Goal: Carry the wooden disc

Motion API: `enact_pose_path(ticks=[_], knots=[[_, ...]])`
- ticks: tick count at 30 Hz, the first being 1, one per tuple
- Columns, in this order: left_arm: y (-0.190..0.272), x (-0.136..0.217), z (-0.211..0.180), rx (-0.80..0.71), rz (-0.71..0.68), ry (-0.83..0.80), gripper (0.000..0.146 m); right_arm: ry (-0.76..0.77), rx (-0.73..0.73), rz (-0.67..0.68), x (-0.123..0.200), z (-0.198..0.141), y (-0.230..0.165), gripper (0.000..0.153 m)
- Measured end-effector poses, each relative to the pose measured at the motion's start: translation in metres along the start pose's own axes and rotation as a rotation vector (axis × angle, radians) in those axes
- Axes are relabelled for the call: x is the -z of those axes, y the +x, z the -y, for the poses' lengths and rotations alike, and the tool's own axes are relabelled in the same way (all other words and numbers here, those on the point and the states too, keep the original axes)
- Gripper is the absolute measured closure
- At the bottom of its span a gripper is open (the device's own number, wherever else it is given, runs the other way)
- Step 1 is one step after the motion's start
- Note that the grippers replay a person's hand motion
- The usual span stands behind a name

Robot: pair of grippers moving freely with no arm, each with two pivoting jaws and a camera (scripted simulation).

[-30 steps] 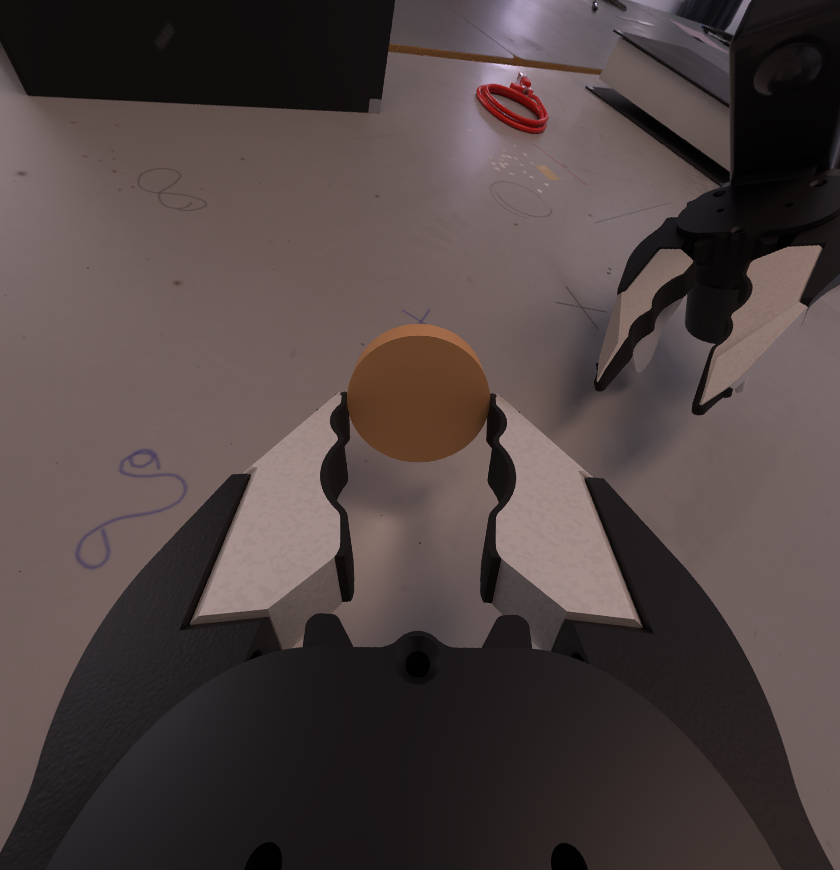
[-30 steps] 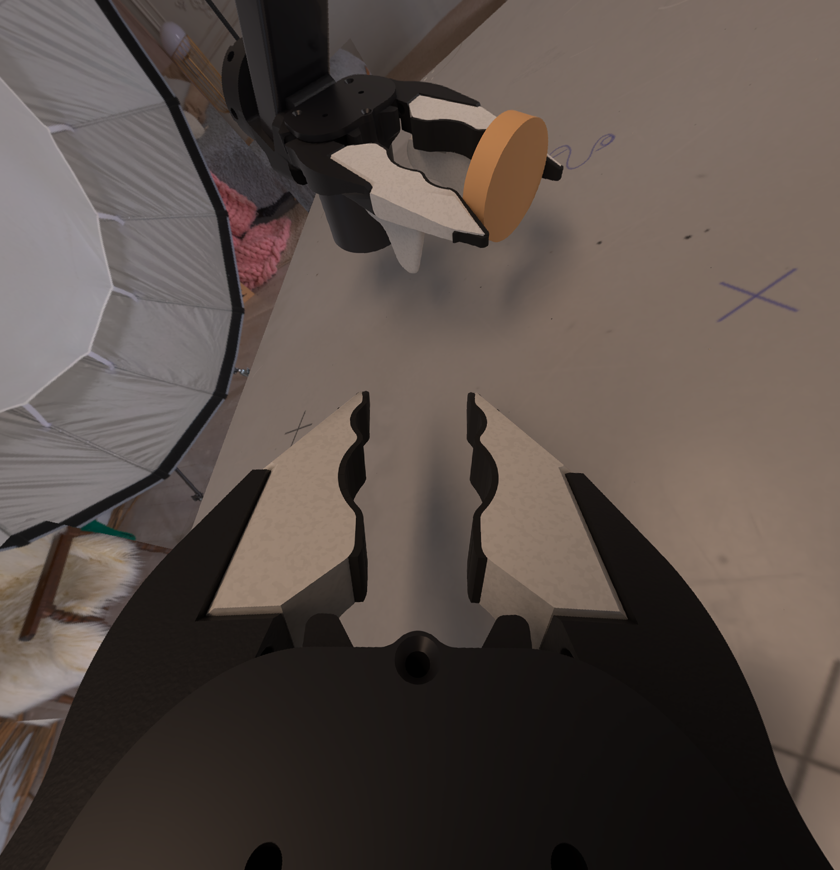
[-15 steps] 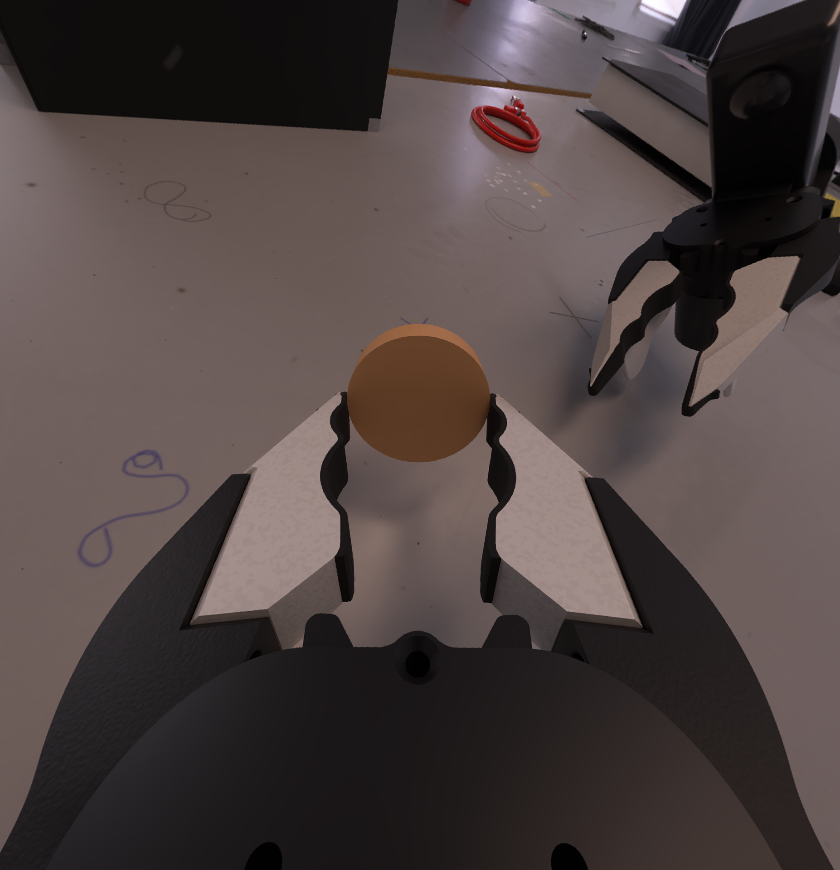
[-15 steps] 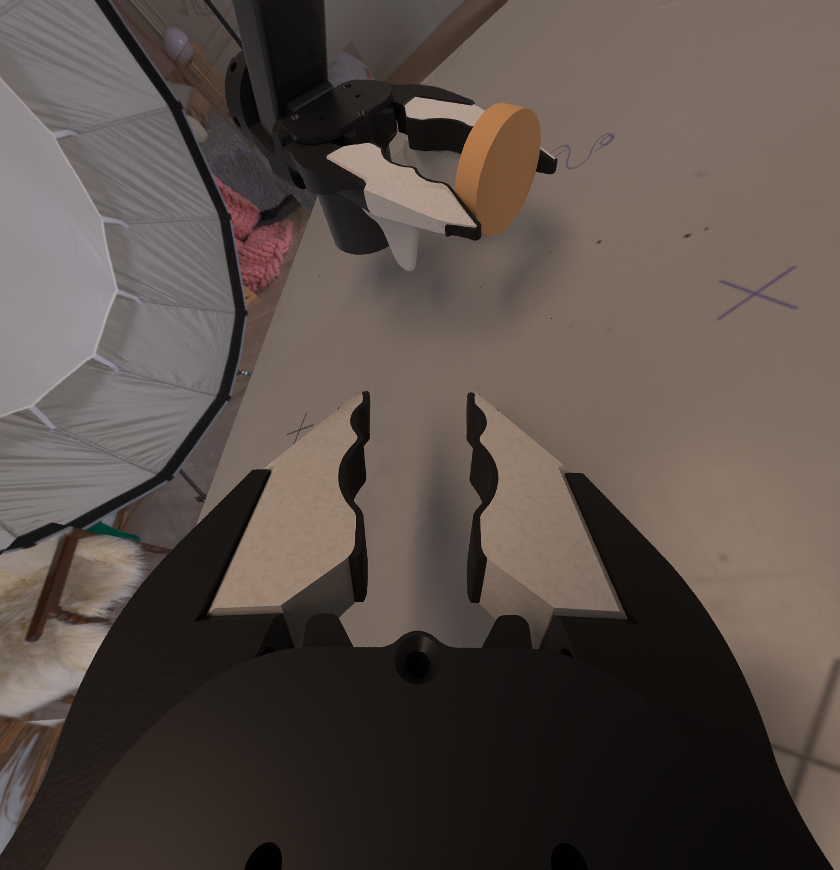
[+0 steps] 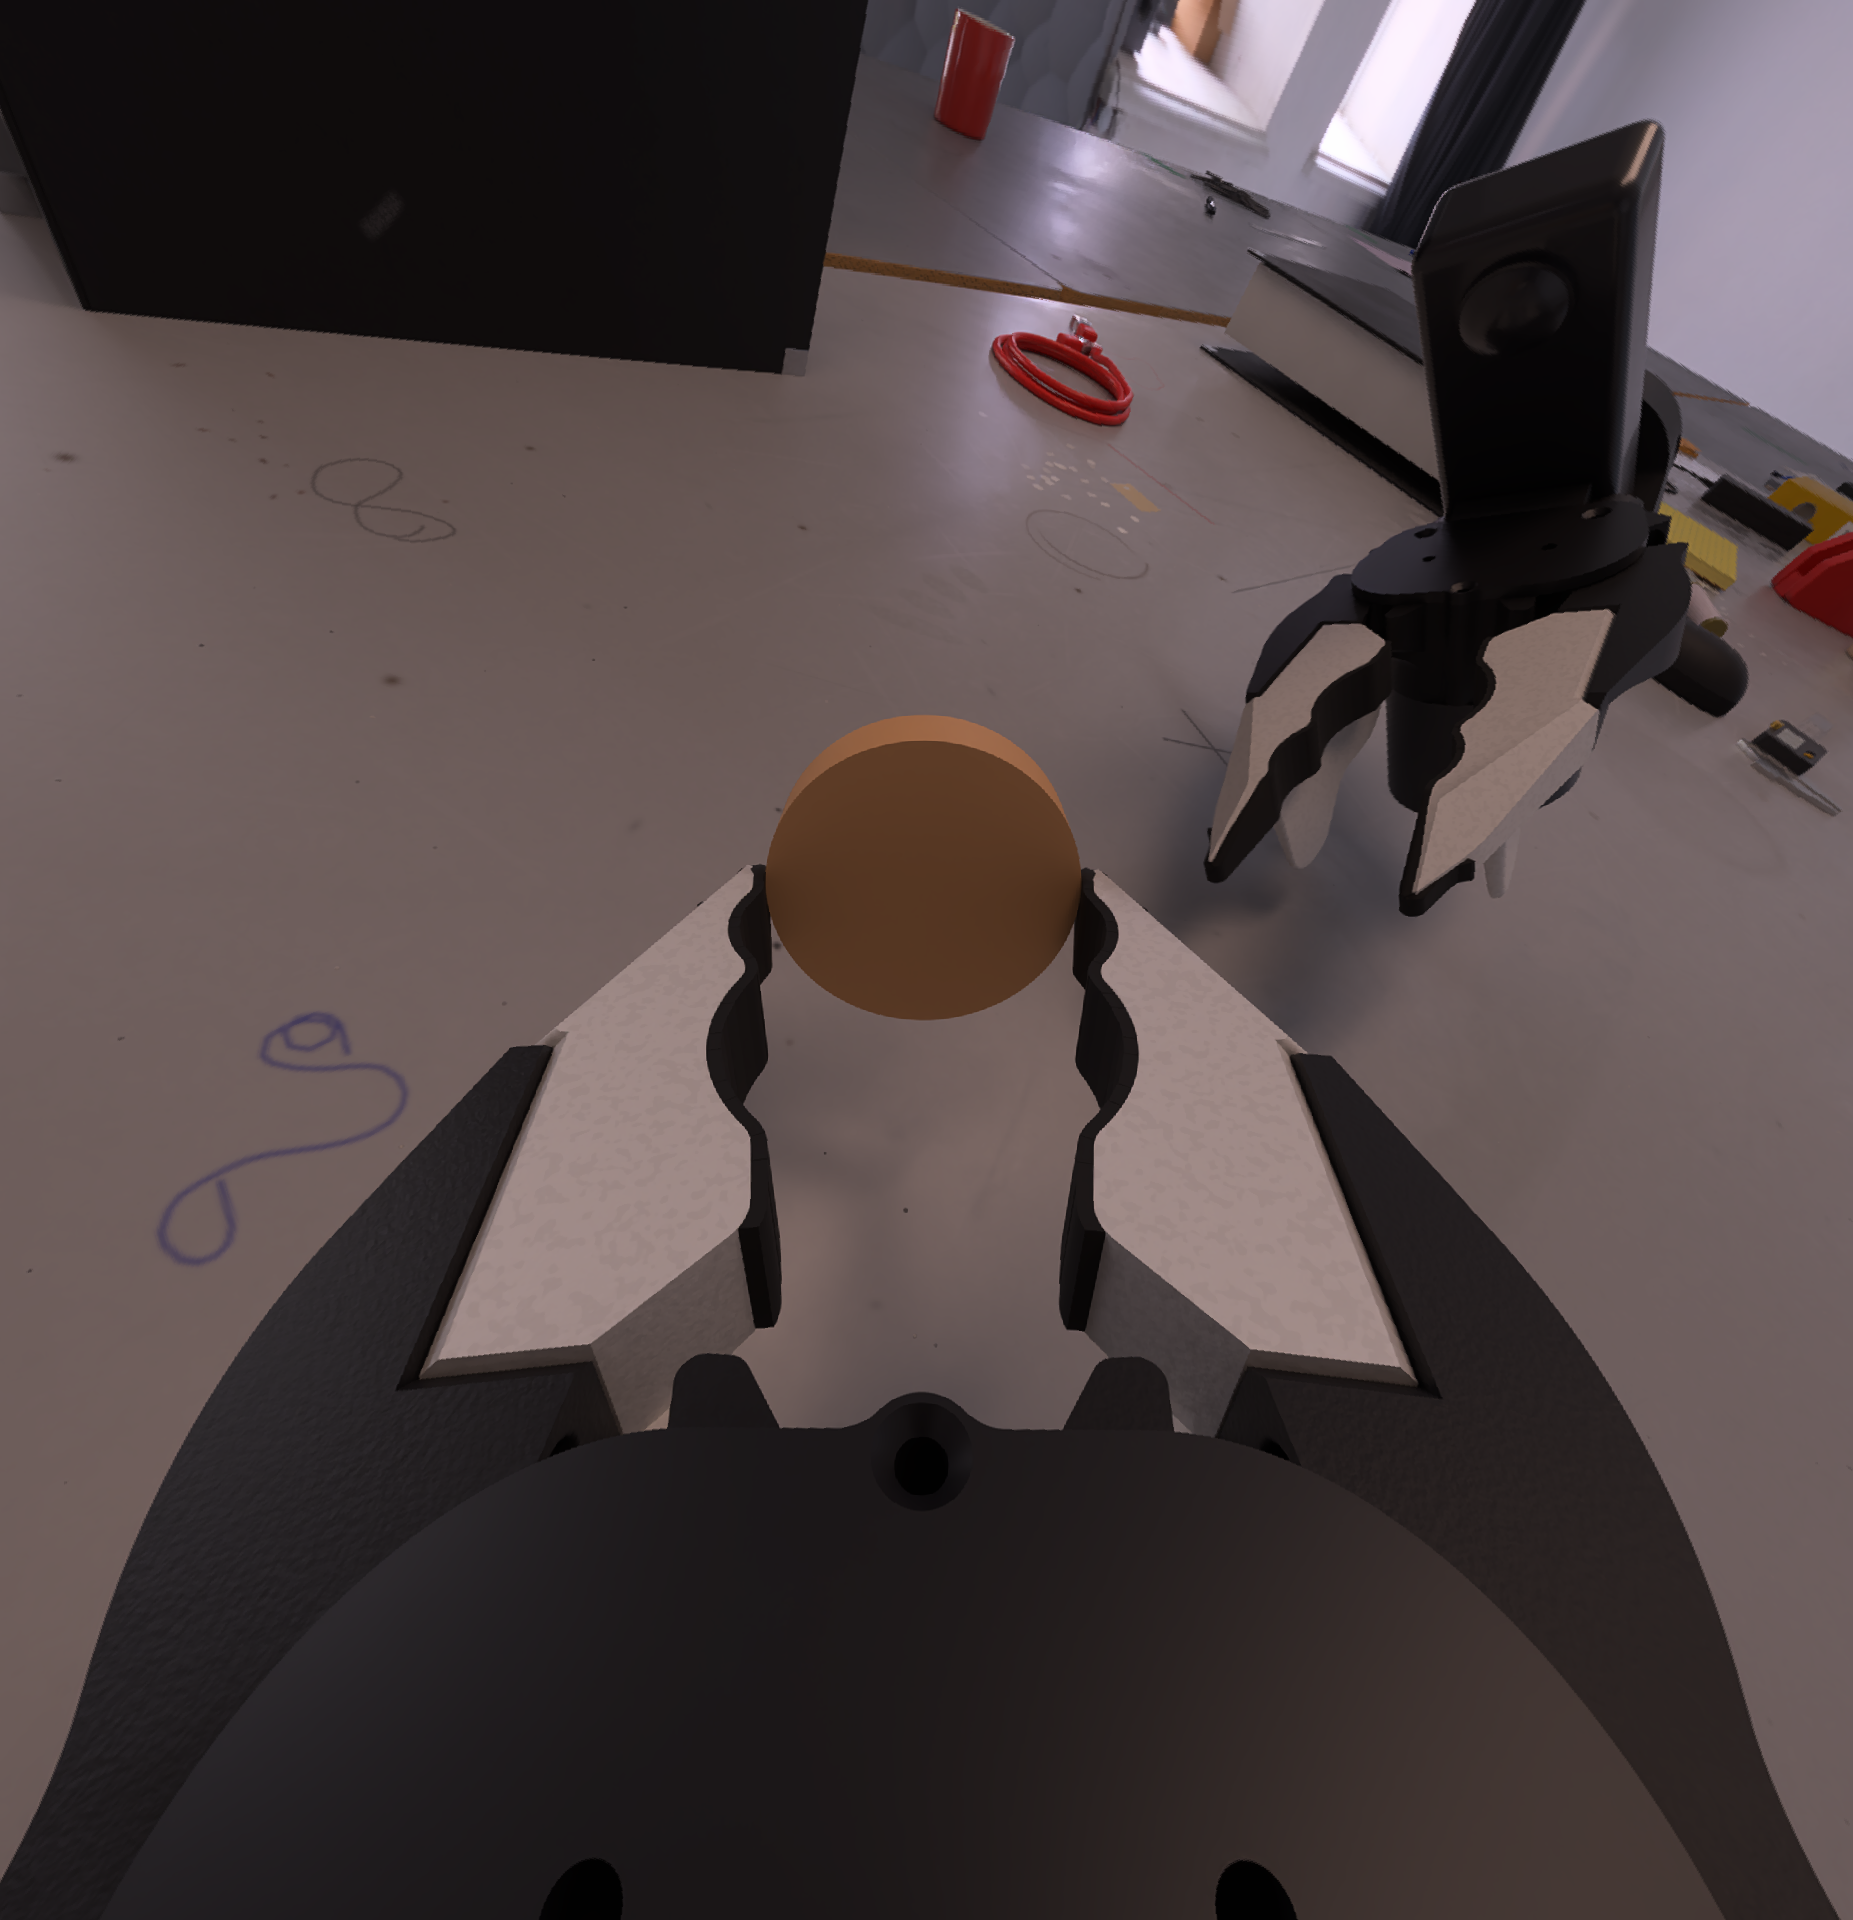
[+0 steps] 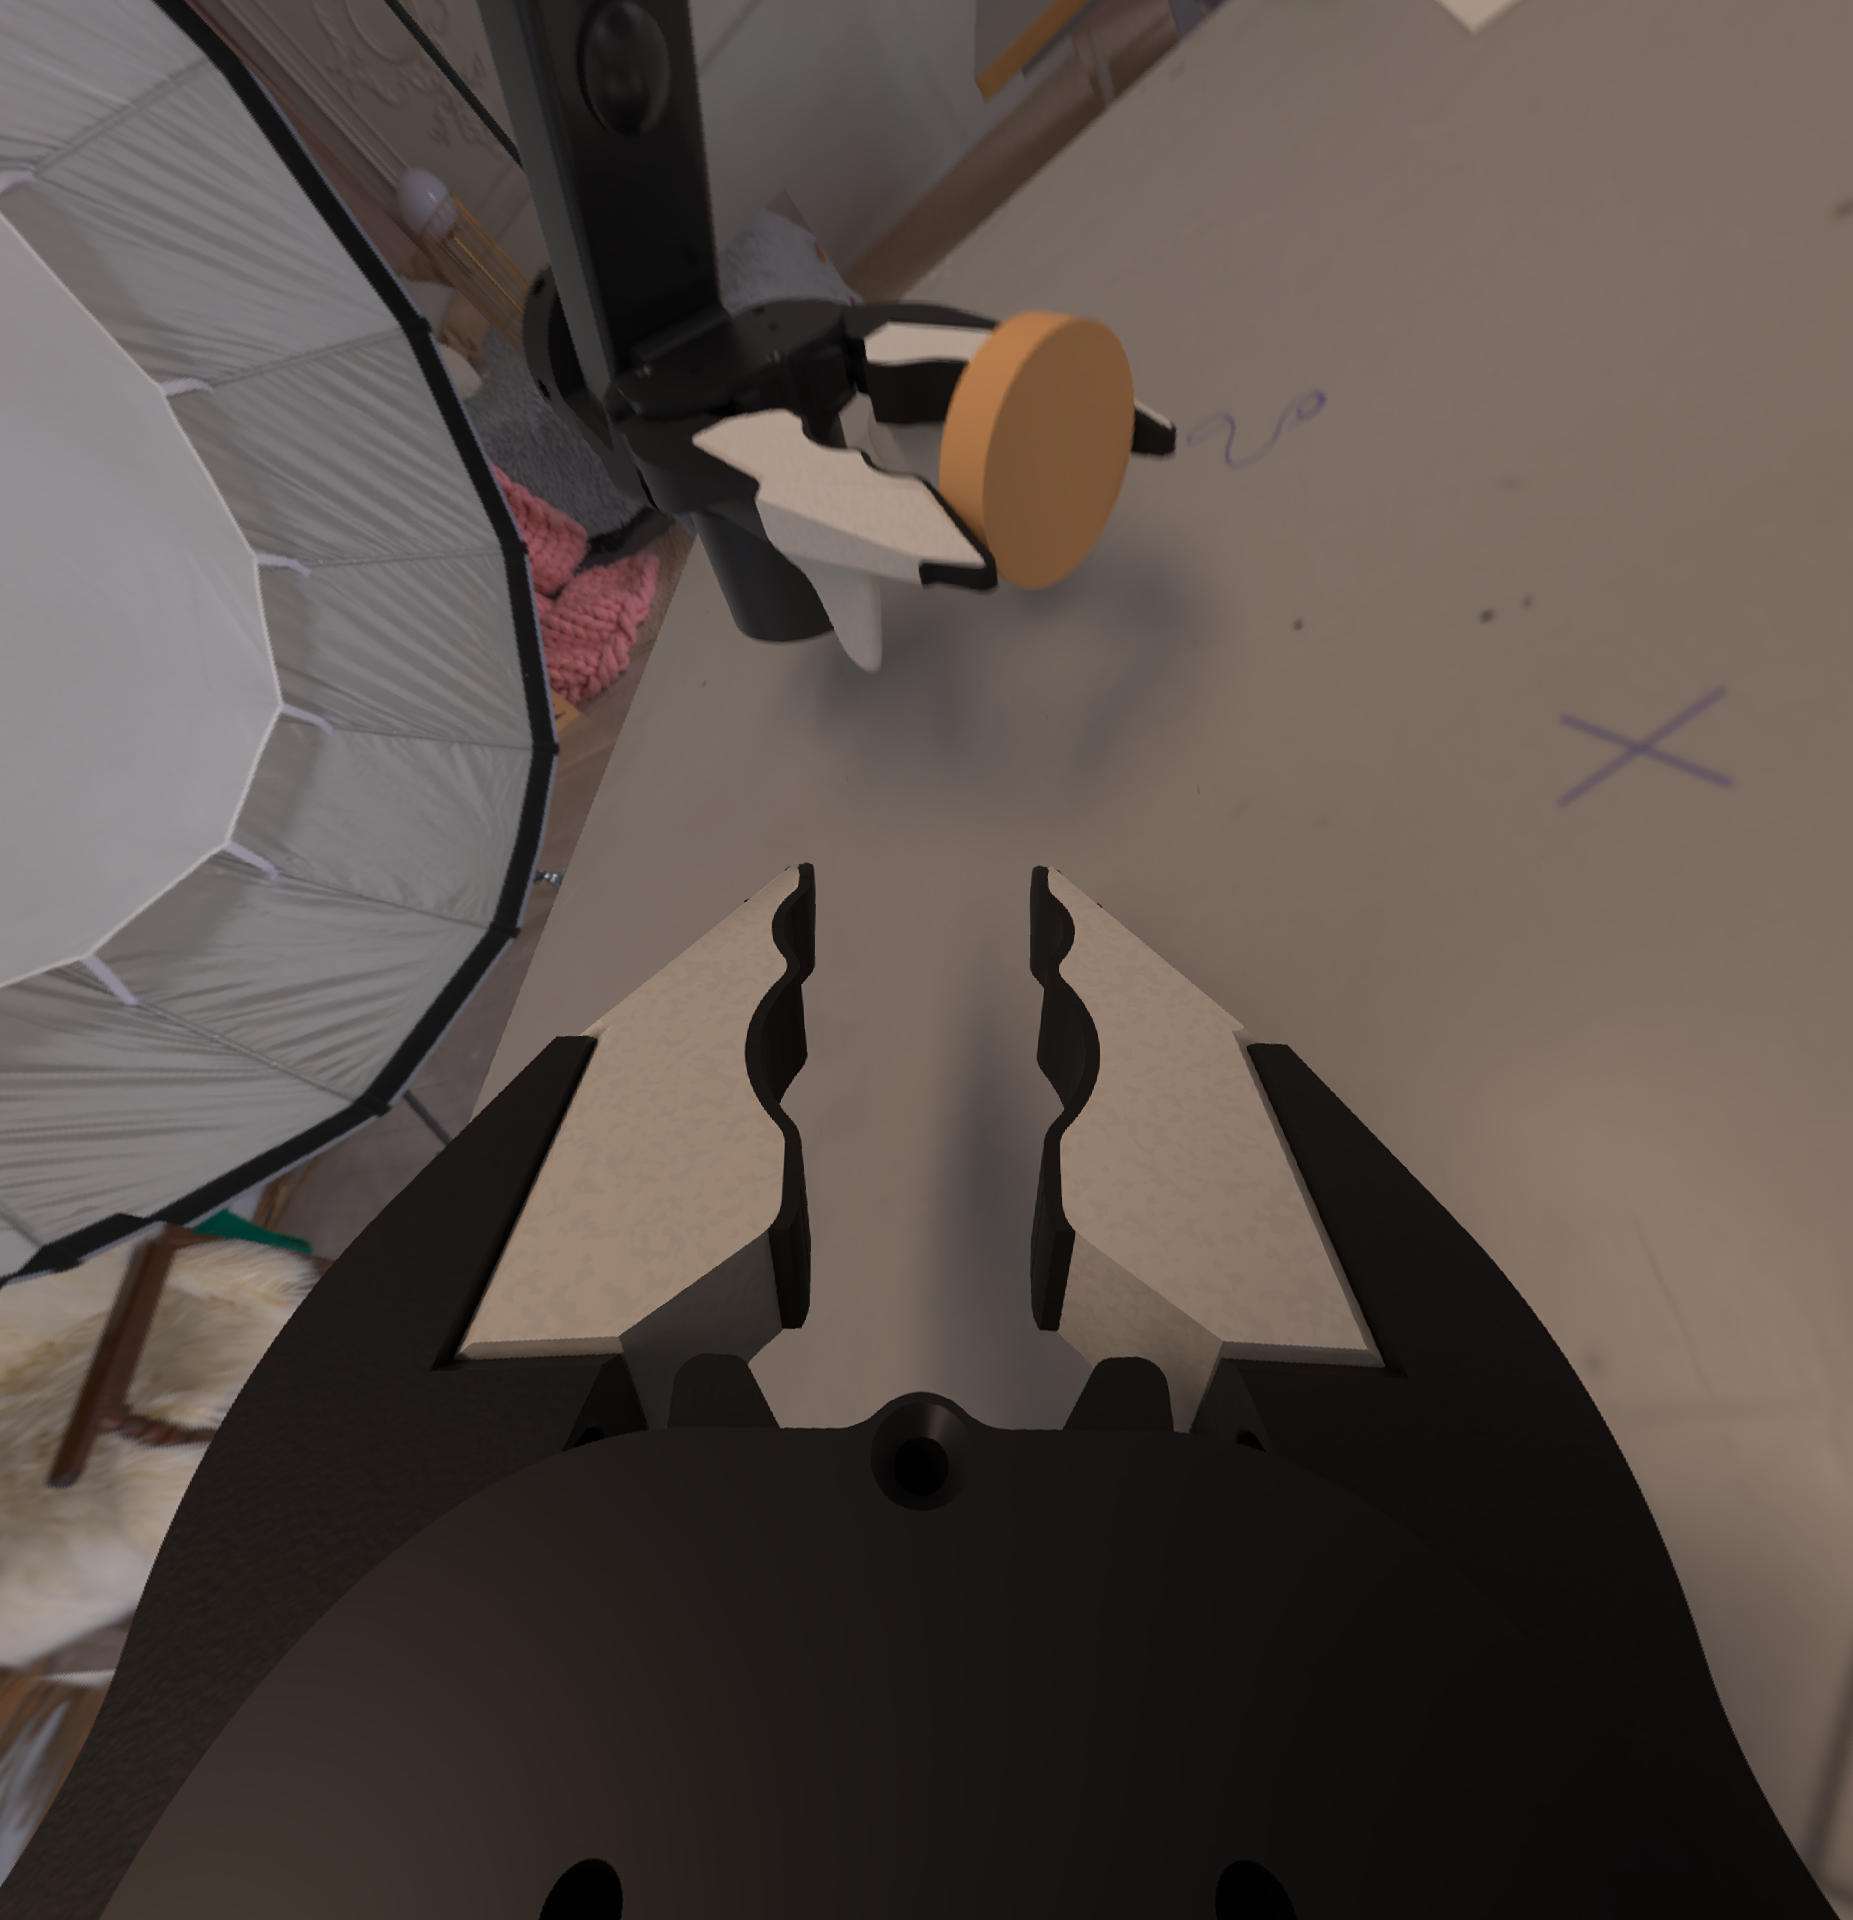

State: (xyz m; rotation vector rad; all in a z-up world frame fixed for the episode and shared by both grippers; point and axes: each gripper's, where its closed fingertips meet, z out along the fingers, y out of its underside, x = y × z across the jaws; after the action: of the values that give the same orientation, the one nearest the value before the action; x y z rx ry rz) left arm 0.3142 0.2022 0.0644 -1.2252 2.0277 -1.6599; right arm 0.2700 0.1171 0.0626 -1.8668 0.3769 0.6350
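Note:
The wooden disc (image 5: 917, 883) is round, flat and orange-brown, standing on edge between my left gripper's fingertips. My left gripper (image 5: 920, 896) is shut on the disc and holds it above the grey table (image 5: 486, 727). The disc (image 6: 1047, 468) and the left gripper (image 6: 1067, 499) also show far off in the right wrist view, clear of the table with a shadow below. My right gripper (image 6: 922, 894) is open and empty, low over the table. It shows at the right of the left wrist view (image 5: 1327, 883), fingers pointing down, apart from the disc.
A large black box (image 5: 434, 156) stands at the back left. A red cable coil (image 5: 1062, 379) lies behind the disc, and a red cylinder (image 5: 972, 73) stands farther back. A big white lamp shade (image 6: 195, 623) hangs beyond the table's left edge (image 6: 589, 883). Small objects (image 5: 1826, 582) lie far right.
My left gripper has lifted and tilted up with the disc, so more of the room behind shows. The right gripper has stayed open and nearly still.

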Motion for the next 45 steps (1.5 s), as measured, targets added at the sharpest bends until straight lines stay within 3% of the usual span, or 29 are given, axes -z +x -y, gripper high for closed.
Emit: enact_pose_path(ticks=[12,17,24,45], knots=[[0.003,0.001,0.002,0.013,-0.037,0.012,0.087,0.164,0.142,0.053,-0.044,0.034,-0.027,0.112],[0.002,0.002,0.003,0.032,-0.048,0.021,0.087,0.183,0.17,0.033,-0.035,0.032,-0.027,0.112],[0.001,0.001,0.001,0.047,-0.051,0.006,0.087,0.177,0.082,-0.037,-0.016,0.027,-0.008,0.112],[-0.002,-0.003,0.002,0.071,-0.064,-0.004,0.087,0.137,0.058,-0.005,-0.018,0.022,-0.009,0.112]])
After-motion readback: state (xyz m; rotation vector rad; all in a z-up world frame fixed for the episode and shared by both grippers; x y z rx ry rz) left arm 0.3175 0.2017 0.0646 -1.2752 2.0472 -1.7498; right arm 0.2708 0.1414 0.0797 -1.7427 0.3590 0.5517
